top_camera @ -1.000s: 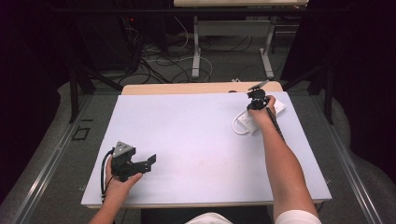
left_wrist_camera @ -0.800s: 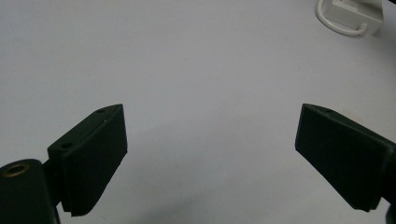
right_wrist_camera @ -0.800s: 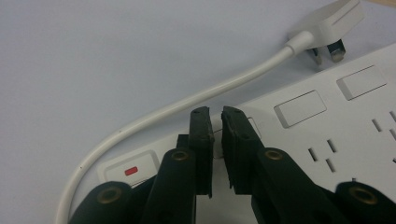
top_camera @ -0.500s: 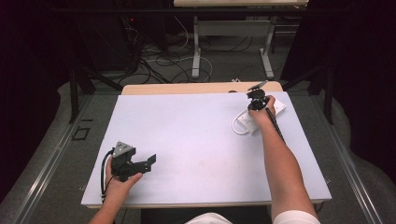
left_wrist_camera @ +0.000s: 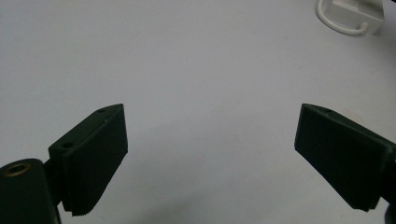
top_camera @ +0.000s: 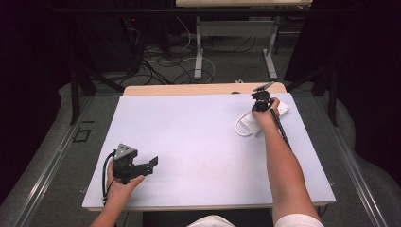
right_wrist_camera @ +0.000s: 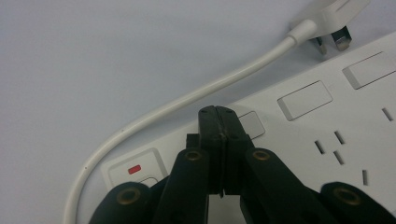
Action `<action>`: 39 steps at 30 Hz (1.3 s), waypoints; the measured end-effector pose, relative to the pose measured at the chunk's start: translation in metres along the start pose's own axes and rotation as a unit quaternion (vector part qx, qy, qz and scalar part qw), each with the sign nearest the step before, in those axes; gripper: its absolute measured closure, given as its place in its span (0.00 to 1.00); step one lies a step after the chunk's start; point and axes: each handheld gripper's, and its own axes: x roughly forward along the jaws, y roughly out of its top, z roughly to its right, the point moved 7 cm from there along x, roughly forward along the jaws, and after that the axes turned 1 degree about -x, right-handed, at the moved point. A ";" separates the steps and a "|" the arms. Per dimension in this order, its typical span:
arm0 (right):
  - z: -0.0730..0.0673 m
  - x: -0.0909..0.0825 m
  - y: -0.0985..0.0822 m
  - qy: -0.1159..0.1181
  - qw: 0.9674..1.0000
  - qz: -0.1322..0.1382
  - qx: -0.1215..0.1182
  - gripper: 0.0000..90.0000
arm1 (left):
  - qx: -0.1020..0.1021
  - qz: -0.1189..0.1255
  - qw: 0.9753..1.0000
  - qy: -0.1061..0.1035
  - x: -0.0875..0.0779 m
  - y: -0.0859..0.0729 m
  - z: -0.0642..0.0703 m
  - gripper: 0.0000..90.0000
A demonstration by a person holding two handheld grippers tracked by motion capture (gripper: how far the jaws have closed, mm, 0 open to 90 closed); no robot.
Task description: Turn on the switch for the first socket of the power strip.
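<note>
Two tools working over a white surface (top_camera: 198,142).
The left tool (top_camera: 152,164) is resting near the surface's front left corner, its jaws spread wide over bare surface. Near the back right corner, the right tool (right_wrist_camera: 218,122) is pressing its clenched jaws, nothing between them, onto a switch (right_wrist_camera: 250,125) of the power strip (right_wrist_camera: 327,126), whose cord (right_wrist_camera: 187,105) is curling to a plug (right_wrist_camera: 329,18).

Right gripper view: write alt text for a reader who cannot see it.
The right gripper, jaws closed together, has its tip at a rocker switch on a white power strip that lies on a pale table. The strip's white cable curves away to a white plug lying on the table beside it; one switch near the jaws shows a red mark.
</note>
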 end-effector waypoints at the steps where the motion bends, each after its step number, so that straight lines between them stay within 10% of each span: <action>1: 0.000 0.000 0.000 0.005 1.000 0.003 -0.001 1.00 | 0.000 0.001 1.000 0.000 0.000 0.000 0.000 0.10; 39: -0.005 -0.009 0.004 0.029 0.999 0.017 0.026 0.85 | -0.001 -0.001 1.000 -0.003 0.004 0.000 0.002 0.10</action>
